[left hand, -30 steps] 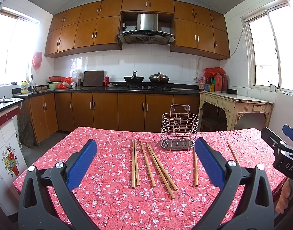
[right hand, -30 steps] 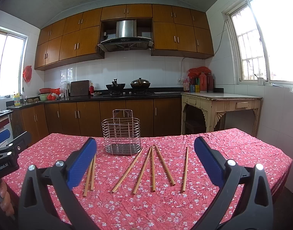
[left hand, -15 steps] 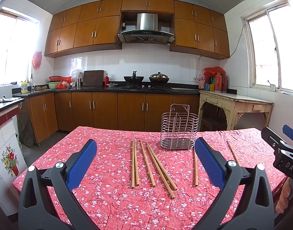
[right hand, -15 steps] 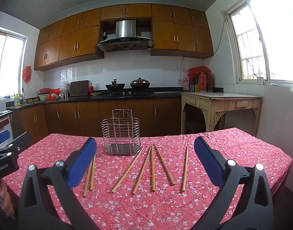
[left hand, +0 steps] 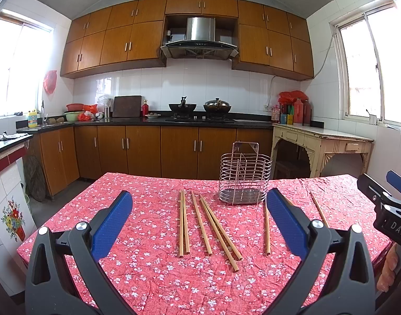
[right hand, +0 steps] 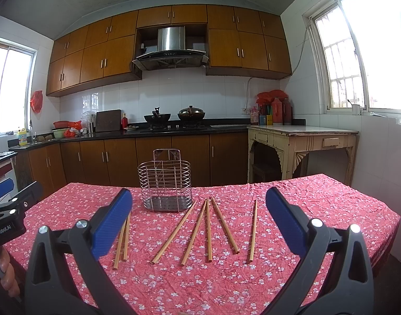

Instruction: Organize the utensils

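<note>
Two black hand-held grippers with blue pads, left gripper (left hand: 199,218) and right gripper (right hand: 199,216), hover with jaws wide apart and empty over the red floral tablecloth (right hand: 318,202). Far centre stands an empty wire utensil basket (right hand: 164,187). Wooden chopsticks (right hand: 208,229) lie scattered nearer, in front of it.
</note>
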A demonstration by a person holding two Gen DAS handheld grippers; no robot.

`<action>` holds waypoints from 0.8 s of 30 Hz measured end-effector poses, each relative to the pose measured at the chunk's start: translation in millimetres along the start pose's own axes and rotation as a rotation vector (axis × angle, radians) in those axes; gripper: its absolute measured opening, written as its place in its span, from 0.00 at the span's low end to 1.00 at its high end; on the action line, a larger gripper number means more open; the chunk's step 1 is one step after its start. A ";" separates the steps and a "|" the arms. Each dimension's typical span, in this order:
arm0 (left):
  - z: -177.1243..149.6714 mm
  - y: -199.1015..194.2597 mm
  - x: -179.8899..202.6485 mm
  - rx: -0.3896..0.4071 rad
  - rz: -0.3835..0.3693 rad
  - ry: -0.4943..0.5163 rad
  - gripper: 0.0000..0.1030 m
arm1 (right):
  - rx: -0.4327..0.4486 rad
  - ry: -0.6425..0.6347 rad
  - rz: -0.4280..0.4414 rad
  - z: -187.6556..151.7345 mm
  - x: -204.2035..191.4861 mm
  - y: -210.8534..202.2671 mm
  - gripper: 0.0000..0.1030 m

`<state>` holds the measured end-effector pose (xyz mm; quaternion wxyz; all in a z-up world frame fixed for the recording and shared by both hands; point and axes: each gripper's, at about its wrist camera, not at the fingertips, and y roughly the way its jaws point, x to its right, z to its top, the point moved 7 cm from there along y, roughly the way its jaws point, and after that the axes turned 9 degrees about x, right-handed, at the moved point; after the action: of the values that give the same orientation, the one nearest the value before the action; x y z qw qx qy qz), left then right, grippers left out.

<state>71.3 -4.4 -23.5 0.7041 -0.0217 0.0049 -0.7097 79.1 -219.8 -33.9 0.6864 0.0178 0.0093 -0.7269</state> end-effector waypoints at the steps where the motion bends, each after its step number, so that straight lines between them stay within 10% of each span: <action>1: -0.3 -0.2 0.1 0.000 0.000 -0.001 0.98 | 0.000 0.000 0.001 0.9 0.3 -0.2 0.96; 8: -5.7 5.8 -2.5 -0.026 0.019 -0.016 0.98 | -0.029 0.014 -0.013 -8.3 7.4 9.1 0.96; 15: -33.6 33.2 -26.1 -0.186 0.104 -0.071 0.98 | -0.248 0.117 -0.179 -53.8 69.8 58.1 0.95; 24: -74.8 76.8 -58.8 -0.433 0.100 -0.229 0.98 | -0.611 0.218 -0.177 -145.0 103.9 113.8 0.43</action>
<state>145.7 52.0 -102.5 0.7132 -0.2522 0.0780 -0.6494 188.6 -324.5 -181.5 0.5892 -0.1118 0.3016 -0.7412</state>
